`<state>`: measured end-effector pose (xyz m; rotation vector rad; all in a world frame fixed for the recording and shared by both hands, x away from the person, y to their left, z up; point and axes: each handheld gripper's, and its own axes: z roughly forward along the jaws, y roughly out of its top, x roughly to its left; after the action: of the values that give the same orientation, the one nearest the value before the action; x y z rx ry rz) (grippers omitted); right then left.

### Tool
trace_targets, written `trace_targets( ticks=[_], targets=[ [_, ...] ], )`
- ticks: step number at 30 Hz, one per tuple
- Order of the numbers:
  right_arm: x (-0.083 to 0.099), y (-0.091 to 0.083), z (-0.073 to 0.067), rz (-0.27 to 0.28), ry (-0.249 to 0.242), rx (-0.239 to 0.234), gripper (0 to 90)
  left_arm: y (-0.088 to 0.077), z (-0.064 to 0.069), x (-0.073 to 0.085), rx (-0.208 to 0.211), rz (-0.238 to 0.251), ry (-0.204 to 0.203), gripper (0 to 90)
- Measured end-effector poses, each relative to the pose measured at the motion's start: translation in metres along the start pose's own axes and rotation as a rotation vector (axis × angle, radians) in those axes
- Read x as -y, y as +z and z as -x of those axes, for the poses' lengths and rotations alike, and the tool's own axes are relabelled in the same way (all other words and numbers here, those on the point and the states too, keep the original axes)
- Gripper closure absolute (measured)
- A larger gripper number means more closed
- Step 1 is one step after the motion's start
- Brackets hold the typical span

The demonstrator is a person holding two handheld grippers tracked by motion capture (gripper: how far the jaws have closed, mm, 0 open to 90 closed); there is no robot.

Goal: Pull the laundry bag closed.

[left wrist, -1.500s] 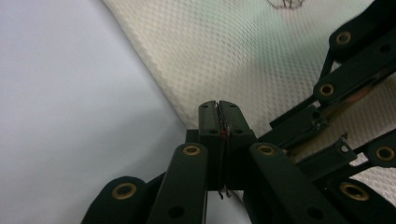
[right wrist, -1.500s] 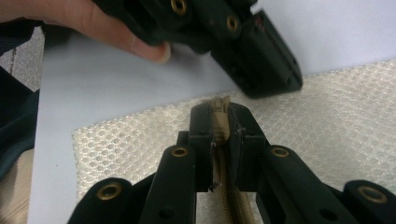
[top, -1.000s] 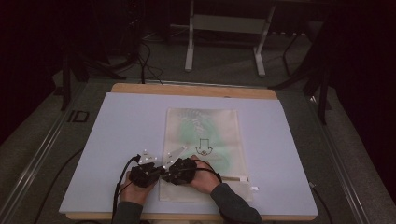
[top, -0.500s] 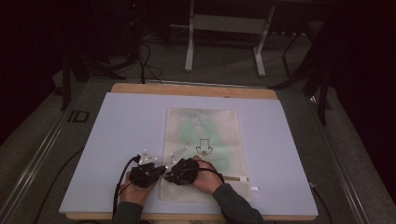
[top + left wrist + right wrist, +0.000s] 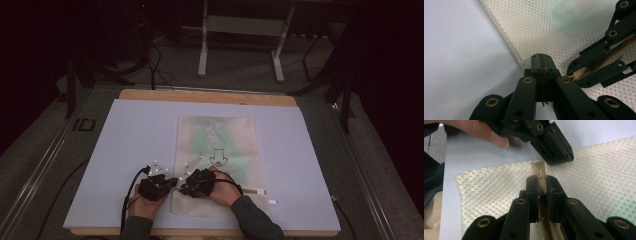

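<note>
A white mesh bag lies flat on a pale sheet that covers the table. Something green shows through the mesh, and a small black arrow is printed on the bag. The bag sits in the middle of the sheet, with its near end close to the person.

Both hands are at the near left corner of the bag, very close together.

The left gripper has its two black jaws pressed tight together — they pinch the very edge of the bag at its left side. In the left gripper view, the left gripper bites right where the mesh meets the pale sheet.

The right gripper is just beside it, almost touching. In the right gripper view, the right gripper is clamped on the tan zipper of the bag — the little zipper pull sticks up between the jaws. The left gripper shows just above it there, with a thumb resting on the sheet.
</note>
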<state>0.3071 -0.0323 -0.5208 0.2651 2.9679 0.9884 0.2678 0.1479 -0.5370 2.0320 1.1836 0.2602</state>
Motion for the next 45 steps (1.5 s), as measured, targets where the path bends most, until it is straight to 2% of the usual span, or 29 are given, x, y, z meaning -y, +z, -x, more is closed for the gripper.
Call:
trace_targets(
  ticks=[4,16,30,36,45],
  targets=[
    [-0.002,0.0,-0.004,-0.014,-0.029,0.025,82.2,0.0,0.0,0.0,-0.004,0.002,0.001,89.6],
    [0.002,-0.005,-0.008,-0.04,-0.053,0.058,82.2,0.0,0.001,0.001,-0.008,0.003,0.005,89.5],
    [0.007,-0.011,-0.009,-0.048,-0.053,0.065,82.2,0.0,0.001,0.001,-0.007,0.007,0.0,89.5],
    [0.01,-0.015,-0.01,-0.057,-0.06,0.07,82.2,-0.001,-0.001,0.002,0.004,0.014,-0.015,89.5],
    [0.017,-0.022,-0.009,-0.07,-0.063,0.073,82.2,-0.001,0.0,0.002,-0.005,0.011,-0.008,89.5]
  ],
)
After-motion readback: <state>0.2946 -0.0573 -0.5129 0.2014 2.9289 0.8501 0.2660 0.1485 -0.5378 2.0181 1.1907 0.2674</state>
